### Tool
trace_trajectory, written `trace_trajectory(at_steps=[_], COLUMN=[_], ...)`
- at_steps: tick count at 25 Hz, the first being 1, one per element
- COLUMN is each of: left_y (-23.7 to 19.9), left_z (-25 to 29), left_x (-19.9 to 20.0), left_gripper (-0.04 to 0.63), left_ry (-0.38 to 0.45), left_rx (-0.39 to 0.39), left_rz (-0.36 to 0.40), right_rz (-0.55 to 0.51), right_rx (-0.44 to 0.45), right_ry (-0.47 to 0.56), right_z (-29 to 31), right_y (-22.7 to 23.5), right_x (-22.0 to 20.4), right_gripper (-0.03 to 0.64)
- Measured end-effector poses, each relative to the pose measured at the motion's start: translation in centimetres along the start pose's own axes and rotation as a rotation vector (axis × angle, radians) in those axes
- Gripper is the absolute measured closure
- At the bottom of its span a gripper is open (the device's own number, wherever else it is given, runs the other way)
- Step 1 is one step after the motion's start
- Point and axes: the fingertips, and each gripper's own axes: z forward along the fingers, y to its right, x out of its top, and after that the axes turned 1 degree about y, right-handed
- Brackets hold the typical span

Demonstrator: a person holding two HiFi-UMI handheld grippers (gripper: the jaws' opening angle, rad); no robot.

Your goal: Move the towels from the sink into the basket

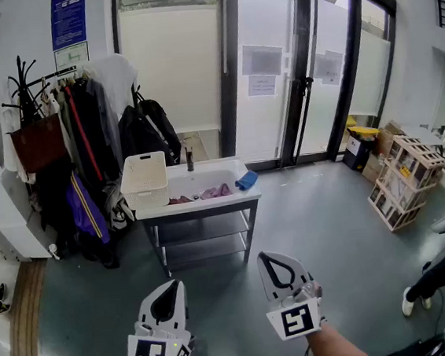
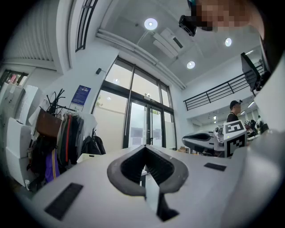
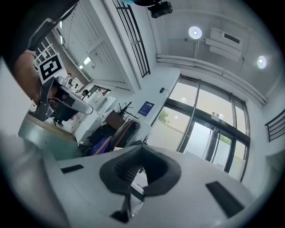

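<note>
standing well back from the sink [image 1: 224,175], towels [image 1: 216,190] in it, basket [image 1: 145,180] at its left end, left gripper [image 1: 173,287] and right gripper [image 1: 266,259] both closed, empty

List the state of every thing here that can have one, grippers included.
white plastic basket: upright on the white sink's left end, no towel visible inside
pink and purple towels: crumpled in the basin
blue towel: bunched at the sink's right end
left gripper: shut, empty, far from the sink
right gripper: shut, empty, far from the sink
glass doors: closed
</note>
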Motion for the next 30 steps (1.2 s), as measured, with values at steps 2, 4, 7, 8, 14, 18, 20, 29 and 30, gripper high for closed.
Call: trace_trajectory(at_steps=[2, 4, 7, 8, 14, 18, 20, 29, 30], left_y=[0.0, -0.1, -0.3, -0.4, -0.9, -1.0, -1.3, -2.1, -2.4], left_z=[0.4, 0.5, 0.5, 0.5, 1.0, 1.7, 2.0, 2.2, 2.1], left_x=[-0.2, -0.4, -0.4, -0.3, -0.2, -0.3, -0.2, -0.1, -0.1], left_gripper=[0.588, 0.588, 0.588, 0.588, 0.588, 0.588, 0.588, 0.588, 0.588], left_ry=[-0.016, -0.022, -0.017, -0.013, -0.011, -0.008, -0.005, -0.004, -0.003], left_rx=[-0.001, -0.006, -0.011, -0.011, -0.008, -0.005, -0.005, -0.015, -0.015], left_rz=[-0.020, -0.022, -0.018, -0.020, -0.020, -0.030, -0.033, -0.033, -0.033], right_rz=[-0.018, -0.022, -0.015, -0.017, -0.011, -0.033, -0.026, 0.017, 0.018], right_rx=[0.003, 0.002, 0.003, 0.005, -0.009, -0.002, 0.006, 0.017, 0.017], right_ry=[0.007, 0.010, 0.014, 0.011, 0.024, 0.044, 0.048, 0.033, 0.031], right_z=[0.4, 0.6, 0.9, 1.0, 1.3, 1.6, 1.9, 3.3, 3.4], right_y=[0.2, 0.2, -0.1, -0.1, 0.1, 0.1, 0.0, -1.1, -1.3], right_x=[0.3, 0.4, 0.4, 0.3, 0.3, 0.5, 0.6, 0.7, 0.7], right_gripper=[0.614, 0.614, 0.614, 0.614, 0.612, 0.612, 0.612, 0.612, 0.612])
